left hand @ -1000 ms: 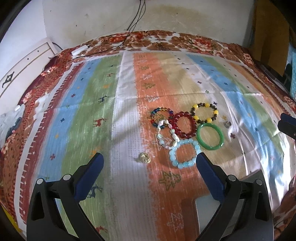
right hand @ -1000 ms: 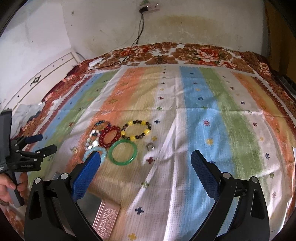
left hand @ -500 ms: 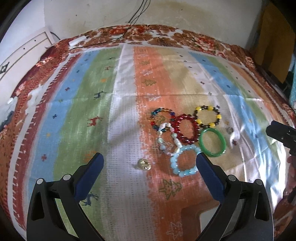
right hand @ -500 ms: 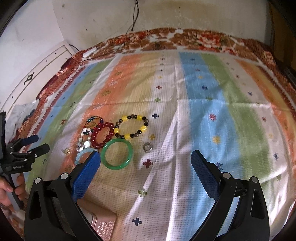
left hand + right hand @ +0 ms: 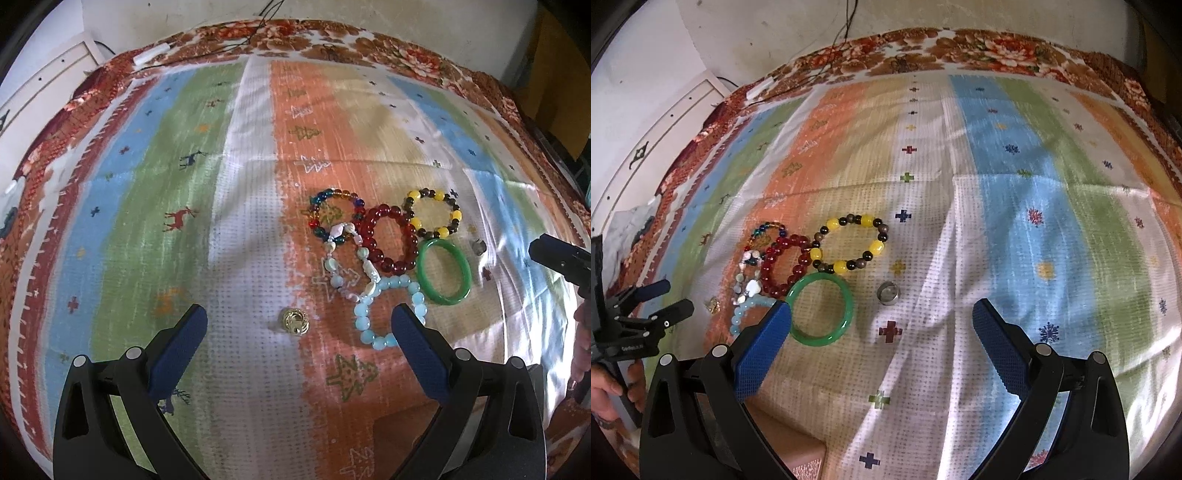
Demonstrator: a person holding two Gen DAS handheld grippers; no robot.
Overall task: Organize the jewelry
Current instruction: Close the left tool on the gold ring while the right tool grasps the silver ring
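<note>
Several bracelets lie clustered on the striped cloth: a green bangle (image 5: 444, 271) (image 5: 820, 309), a red bead bracelet (image 5: 388, 238) (image 5: 785, 264), a yellow-and-dark bead bracelet (image 5: 434, 213) (image 5: 849, 242), a light blue bead bracelet (image 5: 388, 314), a shell bracelet (image 5: 349, 262) and a multicoloured one (image 5: 334, 214). A gold ring (image 5: 294, 320) lies just ahead of my open, empty left gripper (image 5: 295, 332). A silver ring (image 5: 888, 292) (image 5: 479, 246) lies just ahead of my open, empty right gripper (image 5: 881, 328).
A pink box (image 5: 801, 458) lies at the near edge under my right gripper's left finger. The striped cloth (image 5: 147, 221) covers a bed with a floral border. A white wall with cables is behind. The left gripper shows at the right wrist view's left edge (image 5: 646, 314).
Both grippers have moved forward and down toward the jewelry. The rings and bracelets look larger and nearer. Both stay open.
</note>
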